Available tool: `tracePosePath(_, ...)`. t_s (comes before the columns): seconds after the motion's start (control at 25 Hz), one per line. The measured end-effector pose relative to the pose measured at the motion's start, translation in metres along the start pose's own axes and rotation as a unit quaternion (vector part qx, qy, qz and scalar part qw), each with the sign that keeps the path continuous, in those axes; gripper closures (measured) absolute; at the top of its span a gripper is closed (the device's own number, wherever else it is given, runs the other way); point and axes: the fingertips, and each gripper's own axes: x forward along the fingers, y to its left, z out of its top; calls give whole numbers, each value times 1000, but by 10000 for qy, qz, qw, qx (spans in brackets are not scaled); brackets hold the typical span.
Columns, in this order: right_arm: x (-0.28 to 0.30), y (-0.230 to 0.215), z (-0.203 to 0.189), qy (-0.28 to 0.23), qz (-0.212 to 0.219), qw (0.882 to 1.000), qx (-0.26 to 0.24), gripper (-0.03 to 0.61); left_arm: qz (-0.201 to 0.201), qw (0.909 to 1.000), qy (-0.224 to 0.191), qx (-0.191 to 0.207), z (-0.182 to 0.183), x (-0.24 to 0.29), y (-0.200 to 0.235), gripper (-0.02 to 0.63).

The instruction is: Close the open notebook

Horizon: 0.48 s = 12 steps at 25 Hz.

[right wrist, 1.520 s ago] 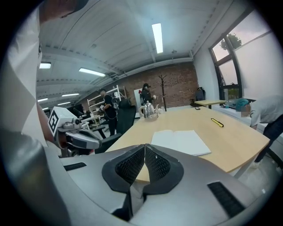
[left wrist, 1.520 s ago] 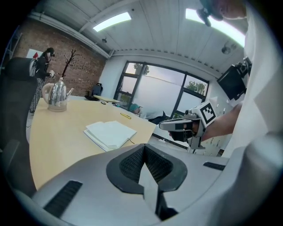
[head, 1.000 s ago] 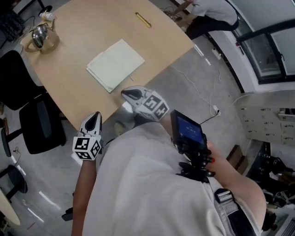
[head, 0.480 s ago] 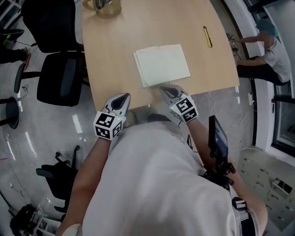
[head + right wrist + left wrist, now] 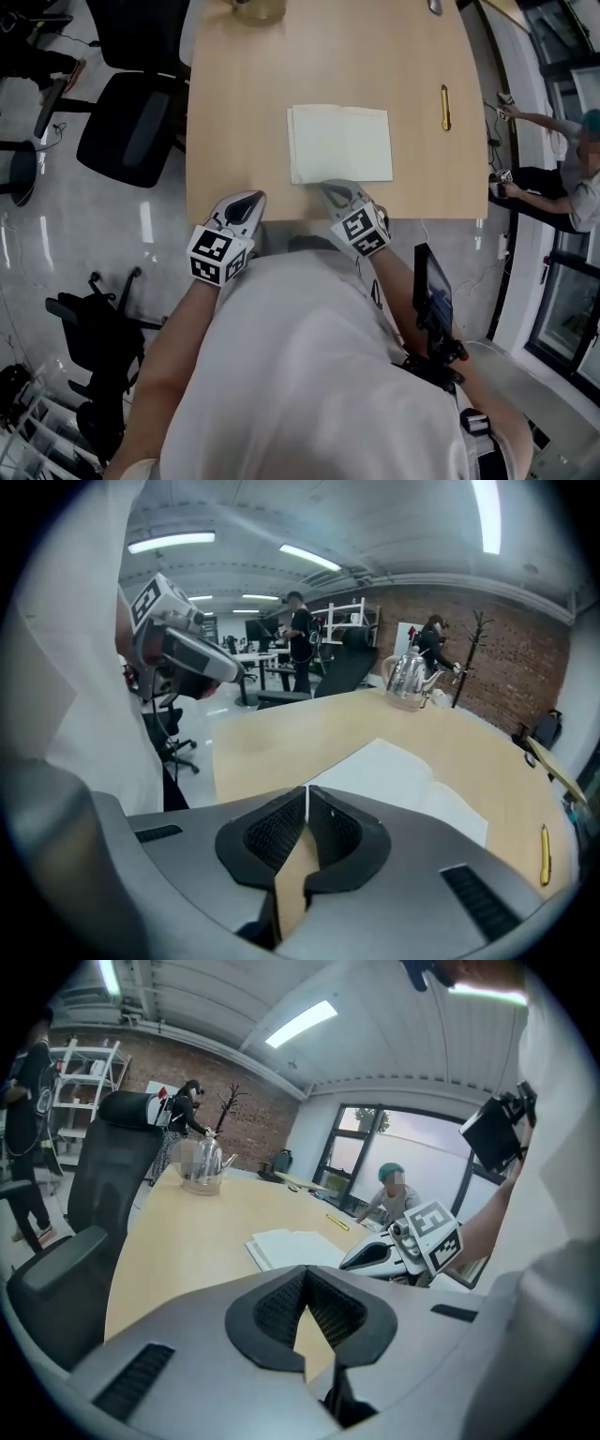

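- Notebook (image 5: 339, 143): lying open and flat on the pale wooden counter (image 5: 234, 103), blank pages up, close to the edge nearest the person.
- Long axis: left to right across the head view, parallel to that near edge; spine across it, pointing straight away from the person.
- Left gripper (image 5: 249, 199): at the counter edge, to the near left of the notebook and apart from it; fingers (image 5: 274, 1309) pressed tip to tip, nothing between.
- Right gripper (image 5: 330, 186): at the notebook's near edge, about its middle, pointing over the pages; contact with the paper impossible to tell; fingers (image 5: 270, 834) closed together, gripping nothing.
- Yellow pen (image 5: 445, 106): right of the notebook, apart from it, lengthwise in line with the spine.
- Kettle (image 5: 410, 679): well beyond the notebook's far edge.
- Black office chairs (image 5: 131, 131): left of the notebook, off the counter.
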Motion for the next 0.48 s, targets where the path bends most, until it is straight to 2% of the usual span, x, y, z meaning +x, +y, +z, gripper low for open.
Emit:
tracePosePath(0.2, 28, 27, 0, 164, 326, 9984, -421, 560, 287, 9994, 65, -157, -15, -24, 8, 609)
tracePosePath(0.36, 29, 16, -3, 257, 465, 9980, -335, 555, 485, 9982, -35, -346, -17, -25, -4, 609)
tracePosePath(0.48, 38, 12, -8, 411, 363, 9983, -195, 501, 595, 9970, -104, -480, -24, -32, -2, 609)
